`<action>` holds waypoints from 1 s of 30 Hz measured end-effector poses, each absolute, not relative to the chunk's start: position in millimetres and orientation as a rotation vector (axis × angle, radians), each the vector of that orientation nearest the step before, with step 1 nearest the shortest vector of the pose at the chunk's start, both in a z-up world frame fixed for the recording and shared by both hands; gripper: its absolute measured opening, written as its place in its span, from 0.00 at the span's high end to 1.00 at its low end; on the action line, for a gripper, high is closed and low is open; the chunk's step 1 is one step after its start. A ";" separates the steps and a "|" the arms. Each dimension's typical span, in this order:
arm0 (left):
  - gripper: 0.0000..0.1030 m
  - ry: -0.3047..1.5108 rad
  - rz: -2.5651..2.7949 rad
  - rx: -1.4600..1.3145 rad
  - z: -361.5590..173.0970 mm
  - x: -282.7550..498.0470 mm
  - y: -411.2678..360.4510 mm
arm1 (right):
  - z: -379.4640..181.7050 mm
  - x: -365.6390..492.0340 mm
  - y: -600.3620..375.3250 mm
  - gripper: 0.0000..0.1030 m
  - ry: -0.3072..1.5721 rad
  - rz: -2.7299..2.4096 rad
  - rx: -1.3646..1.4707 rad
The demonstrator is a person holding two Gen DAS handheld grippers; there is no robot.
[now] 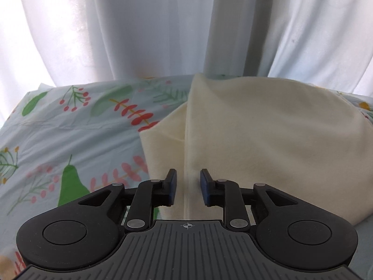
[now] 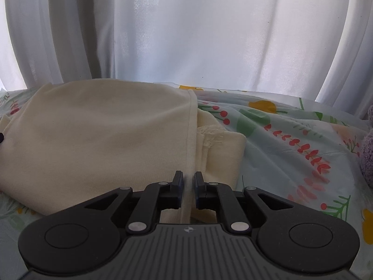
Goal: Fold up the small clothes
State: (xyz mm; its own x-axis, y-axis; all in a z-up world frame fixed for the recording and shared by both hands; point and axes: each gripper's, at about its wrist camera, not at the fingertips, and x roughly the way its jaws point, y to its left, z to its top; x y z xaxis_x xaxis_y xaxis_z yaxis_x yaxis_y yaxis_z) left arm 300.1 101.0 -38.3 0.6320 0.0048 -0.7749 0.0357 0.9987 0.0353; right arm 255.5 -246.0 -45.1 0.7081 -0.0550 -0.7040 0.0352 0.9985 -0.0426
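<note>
A cream garment (image 1: 268, 140) lies folded on the floral sheet (image 1: 70, 135). In the left wrist view its left folded edge runs between my fingers. My left gripper (image 1: 188, 177) is open, astride that edge, just above the cloth. In the right wrist view the same cream garment (image 2: 105, 135) fills the left half, with its hemmed right edge passing between the fingers and a frayed under-layer beside it. My right gripper (image 2: 188, 178) has its jaws a narrow gap apart around the hem, not clamped tight.
White curtains (image 2: 186, 35) hang close behind the bed. A fuzzy lilac object (image 2: 368, 144) sits at the far right edge of the right wrist view. The floral sheet (image 2: 303, 151) lies bare to the right of the garment.
</note>
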 end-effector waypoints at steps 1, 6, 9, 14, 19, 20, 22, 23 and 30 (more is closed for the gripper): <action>0.72 0.864 -0.024 0.033 -32.0 299.1 98.1 | -41.5 256.4 -247.3 0.84 0.764 -0.065 -0.009; 0.52 0.782 -0.131 -0.058 -21.8 308.7 65.2 | -27.2 275.1 -235.4 0.70 0.654 0.027 0.103; 0.49 0.780 -0.180 -0.124 -38.0 324.9 41.7 | -39.0 297.3 -217.8 0.55 0.648 0.246 0.331; 0.48 0.780 -0.175 -0.132 -64.9 352.3 22.9 | -87.3 342.4 -199.7 0.53 0.739 0.387 0.704; 0.48 0.759 -0.154 -0.157 -68.6 357.2 36.3 | -96.5 351.2 -221.4 0.55 0.645 0.341 0.721; 0.48 0.753 -0.149 -0.159 -69.4 357.2 39.0 | -96.2 351.7 -227.5 0.58 0.632 0.311 0.685; 0.48 0.742 -0.155 -0.160 -70.3 355.5 43.8 | -96.7 352.1 -240.7 0.71 0.613 0.267 0.634; 0.48 0.739 -0.158 -0.161 -70.7 354.6 44.6 | -97.2 352.2 -248.6 0.73 0.613 0.251 0.633; 0.47 0.738 -0.156 -0.130 -70.8 351.9 40.8 | -94.0 343.1 -274.6 0.71 0.573 0.125 0.650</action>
